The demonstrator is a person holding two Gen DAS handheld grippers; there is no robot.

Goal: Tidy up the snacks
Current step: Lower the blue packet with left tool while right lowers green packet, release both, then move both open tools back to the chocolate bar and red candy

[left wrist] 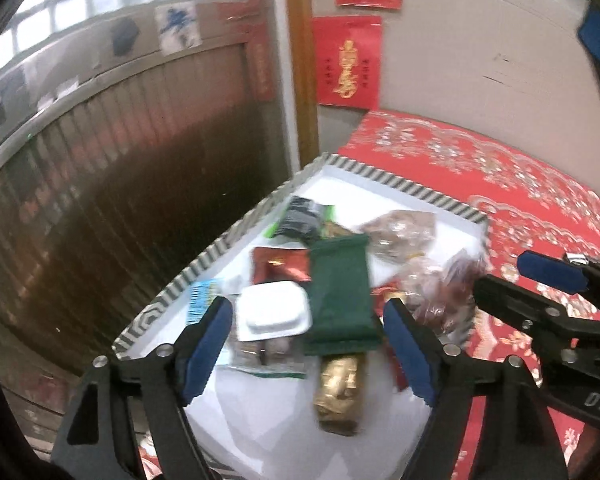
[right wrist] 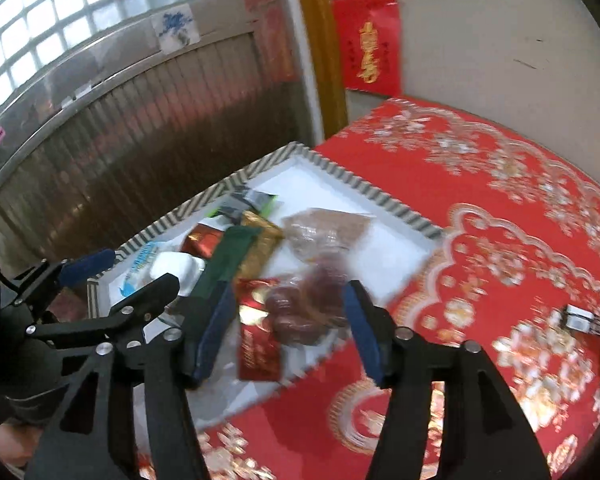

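Note:
A white tray with a striped rim holds a pile of snack packets. In the left wrist view a green packet lies over a gold one, beside a white blister pack. My left gripper hovers open above these, its pads touching nothing. My right gripper is open over a clear bag of red dates and a red packet, with no pad pressing on either. Each gripper shows in the other's view: the right gripper and the left gripper.
The tray sits at the left edge of a red patterned tablecloth. A clear bag of brown snacks and a dark packet lie deeper in the tray. A small metal object rests on the cloth. A ribbed brown panel stands beyond the tray.

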